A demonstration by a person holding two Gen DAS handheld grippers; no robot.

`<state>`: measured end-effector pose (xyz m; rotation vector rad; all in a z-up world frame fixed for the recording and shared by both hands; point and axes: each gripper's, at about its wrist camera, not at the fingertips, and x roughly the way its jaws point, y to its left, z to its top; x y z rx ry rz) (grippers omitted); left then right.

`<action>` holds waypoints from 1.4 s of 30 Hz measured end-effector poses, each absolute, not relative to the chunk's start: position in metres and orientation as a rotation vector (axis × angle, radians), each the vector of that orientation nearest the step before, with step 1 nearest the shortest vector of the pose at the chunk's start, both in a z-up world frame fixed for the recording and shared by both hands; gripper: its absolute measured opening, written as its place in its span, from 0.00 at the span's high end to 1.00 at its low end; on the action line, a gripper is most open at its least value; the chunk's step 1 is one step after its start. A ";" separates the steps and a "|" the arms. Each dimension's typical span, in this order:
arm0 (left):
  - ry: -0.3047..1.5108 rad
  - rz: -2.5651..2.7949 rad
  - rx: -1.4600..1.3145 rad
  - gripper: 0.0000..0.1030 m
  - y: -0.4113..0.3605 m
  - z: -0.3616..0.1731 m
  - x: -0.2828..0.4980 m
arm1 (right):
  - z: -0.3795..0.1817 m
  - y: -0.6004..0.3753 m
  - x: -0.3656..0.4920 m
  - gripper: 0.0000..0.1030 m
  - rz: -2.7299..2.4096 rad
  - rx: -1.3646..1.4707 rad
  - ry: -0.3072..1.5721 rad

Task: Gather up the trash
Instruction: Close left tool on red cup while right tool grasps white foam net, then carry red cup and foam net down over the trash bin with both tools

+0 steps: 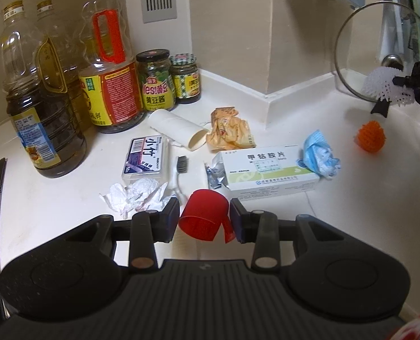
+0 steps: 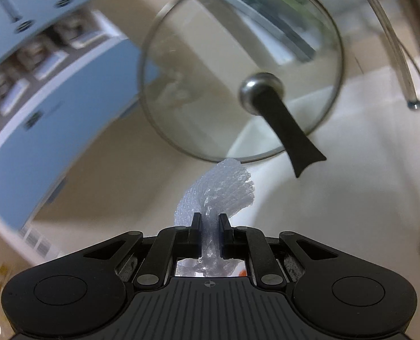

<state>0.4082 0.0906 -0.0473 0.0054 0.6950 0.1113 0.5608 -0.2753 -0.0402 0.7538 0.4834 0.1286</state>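
White foam net (image 2: pixel 218 195) pinched betw R gripper (image 2: pixel 210 223) pads; red cap (image 1: pixel 204 216) clamped in L gripper (image 1: pixel 204 219).

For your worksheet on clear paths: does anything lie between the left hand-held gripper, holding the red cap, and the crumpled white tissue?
Nothing visible does. The crumpled white tissue lies directly beside the left hand-held gripper holding the red cap.

1. The right tool (image 2: pixel 210 223) has its jaws pinched tight on a white foam net (image 2: pixel 218 192), which fans out ahead of the fingertips.
2. Beyond it a glass lid (image 2: pixel 198 65) stands tilted, its dark handle (image 2: pixel 289 130) pointing down and right.
3. The pale surface (image 2: pixel 351 170) lies beneath.
4. A blurred blue unit (image 2: pixel 54 107), perhaps a cabinet, fills the left.
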 end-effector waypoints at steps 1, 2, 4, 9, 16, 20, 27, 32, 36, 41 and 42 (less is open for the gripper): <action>0.694 0.100 0.007 0.65 0.090 -0.046 0.407 | -0.037 -0.272 0.554 0.89 0.139 0.729 0.487; 0.694 0.090 0.008 0.65 0.090 -0.046 0.405 | -0.034 -0.269 0.545 0.89 0.148 0.704 0.493; 0.692 0.069 0.009 0.65 0.090 -0.045 0.401 | -0.031 -0.261 0.529 0.89 0.165 0.675 0.504; 0.692 0.015 0.010 0.65 0.093 -0.045 0.388 | -0.030 -0.248 0.484 0.89 0.179 0.638 0.544; 0.705 -0.054 0.010 0.65 0.097 -0.048 0.361 | -0.029 -0.226 0.413 0.89 0.183 0.608 0.596; 0.711 -0.092 0.009 0.65 0.097 -0.050 0.342 | -0.030 -0.212 0.376 0.89 0.214 0.577 0.617; 0.735 -0.085 -0.013 0.65 0.090 -0.052 0.302 | -0.032 -0.191 0.329 0.89 0.332 0.512 0.680; 0.754 -0.034 -0.033 0.65 0.078 -0.057 0.274 | -0.038 -0.176 0.309 0.89 0.452 0.407 0.743; 0.779 0.014 -0.059 0.65 0.065 -0.064 0.255 | -0.046 -0.166 0.296 0.89 0.564 0.319 0.798; 0.818 0.082 -0.111 0.65 0.046 -0.081 0.230 | -0.070 -0.156 0.282 0.89 0.681 0.205 0.894; 0.828 0.096 -0.124 0.65 0.044 -0.086 0.225 | -0.077 -0.154 0.278 0.89 0.703 0.182 0.909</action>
